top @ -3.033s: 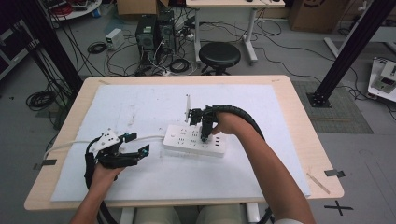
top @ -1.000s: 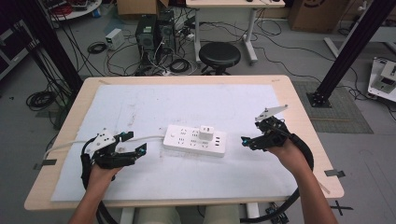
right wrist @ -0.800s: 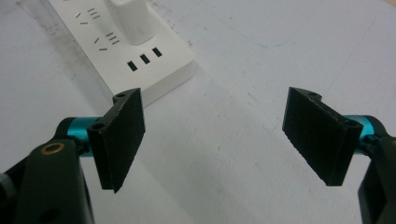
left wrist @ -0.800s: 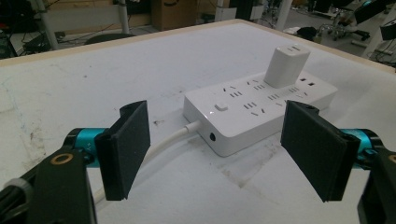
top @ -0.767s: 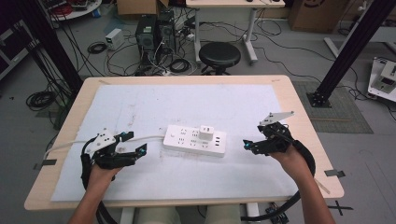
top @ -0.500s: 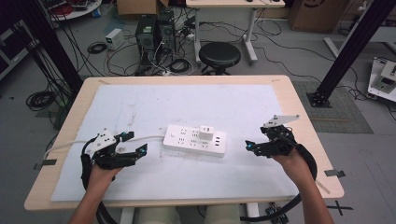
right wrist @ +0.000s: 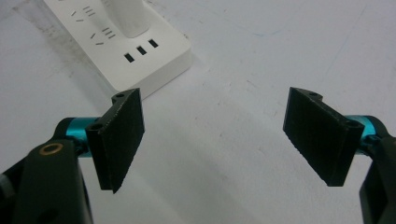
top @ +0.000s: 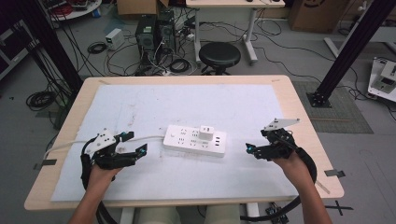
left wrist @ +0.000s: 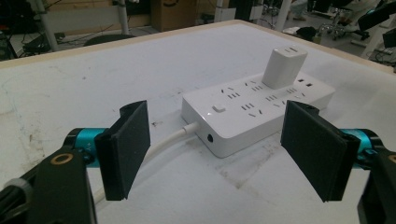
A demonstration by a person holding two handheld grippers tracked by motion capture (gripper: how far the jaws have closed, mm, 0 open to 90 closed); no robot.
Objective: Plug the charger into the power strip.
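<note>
White power strip (top: pixel 194 140) with charger (top: pixel 206 131), hand-held grippers flanking

glossy white plastic power strip (left wrist: pixel 261 112), matt fingers (left wrist: pixel 126 144)

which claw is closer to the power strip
Left. The left claw sits just off the power strip's cord end, apart from it; the right claw is a little further from the other end.

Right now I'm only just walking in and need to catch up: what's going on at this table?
A person sits at the table with a two-jaw gripper in each hand. A white power strip lies in the middle, with a white charger block plugged into it. The left gripper rests near the strip's cord end, jaws open and empty. The right gripper sits off the strip's other end, also open and holding nothing. Neither gripper touches the strip.
</note>
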